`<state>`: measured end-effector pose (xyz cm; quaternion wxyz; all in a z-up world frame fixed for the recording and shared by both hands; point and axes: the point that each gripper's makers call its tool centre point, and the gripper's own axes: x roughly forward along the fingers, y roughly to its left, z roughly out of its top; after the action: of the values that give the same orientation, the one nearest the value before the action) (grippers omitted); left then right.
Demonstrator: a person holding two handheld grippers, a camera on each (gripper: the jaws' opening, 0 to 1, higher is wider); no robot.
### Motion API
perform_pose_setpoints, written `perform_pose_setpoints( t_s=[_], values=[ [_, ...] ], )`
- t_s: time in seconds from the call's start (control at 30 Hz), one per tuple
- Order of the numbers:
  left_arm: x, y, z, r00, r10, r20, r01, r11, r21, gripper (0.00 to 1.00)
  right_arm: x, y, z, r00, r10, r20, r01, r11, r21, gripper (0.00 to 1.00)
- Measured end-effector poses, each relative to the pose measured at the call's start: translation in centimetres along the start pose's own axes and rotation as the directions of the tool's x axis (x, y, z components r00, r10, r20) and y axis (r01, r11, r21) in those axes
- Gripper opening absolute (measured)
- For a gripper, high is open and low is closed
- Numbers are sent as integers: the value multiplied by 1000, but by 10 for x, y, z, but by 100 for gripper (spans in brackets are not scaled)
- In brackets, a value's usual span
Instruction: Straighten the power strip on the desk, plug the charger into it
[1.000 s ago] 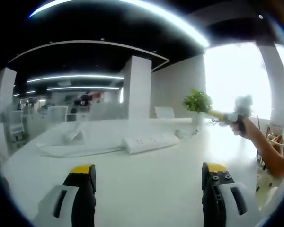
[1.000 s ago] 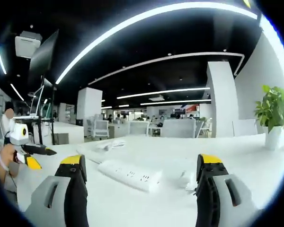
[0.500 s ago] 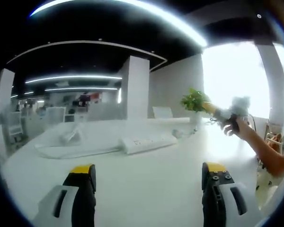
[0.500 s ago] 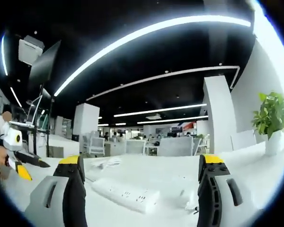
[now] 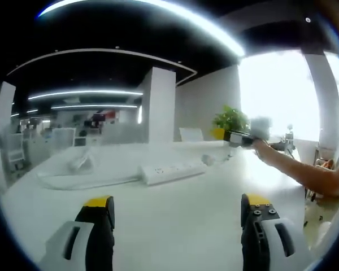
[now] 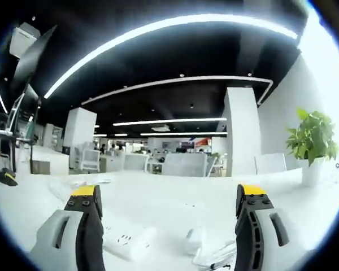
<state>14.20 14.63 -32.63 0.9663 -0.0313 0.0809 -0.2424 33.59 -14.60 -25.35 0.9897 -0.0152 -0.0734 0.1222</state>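
Left gripper view: left tool [image 5: 178, 217] low over the white surface [image 5: 175, 197], jaws wide apart, nothing held. Farther off, power strip [image 5: 172, 171] lying slantwise mid-surface, charger [image 5: 209, 160] just right of its end. Far right, right tool [image 5: 237, 136] reaching in, blurred, beside a potted plant [image 5: 230, 119].

Right gripper view: right tool [image 6: 168, 223] spread wide, empty. Power strip [image 6: 127, 244] near the left jaw, charger [image 6: 194, 239] right of it.

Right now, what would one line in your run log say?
left tool: open, empty | right tool: open, over power strip | charger: unplugged, on desk
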Motion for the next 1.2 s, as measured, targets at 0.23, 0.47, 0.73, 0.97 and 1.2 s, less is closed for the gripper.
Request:
perform_pose_setpoints(
  t_s=[0.23,0.47,0.73,0.97,1.2],
  values=[
    [0,-2,1,1000,-2,4,2,1000,0,96,20,-16,-38,993,-49,-107,55,997,61,81],
    [-2,-1,0,1000,3,5,-2,1000,-3,96,23,-22,-57,980,-98,-170,100,995,5,78],
    [-1,-1,-2,1000,4,-1,-4,1000,-6,96,26,-23,-76,956,-106,-275,116,993,19,69],
    [-2,1,-2,1000,11,2,-11,1000,-9,96,32,-23,-48,972,-119,-201,121,993,-2,67],
    [-3,3,-3,1000,16,1,-16,1000,-11,96,39,-13,-67,951,-126,-283,118,992,-44,59]
  ],
)
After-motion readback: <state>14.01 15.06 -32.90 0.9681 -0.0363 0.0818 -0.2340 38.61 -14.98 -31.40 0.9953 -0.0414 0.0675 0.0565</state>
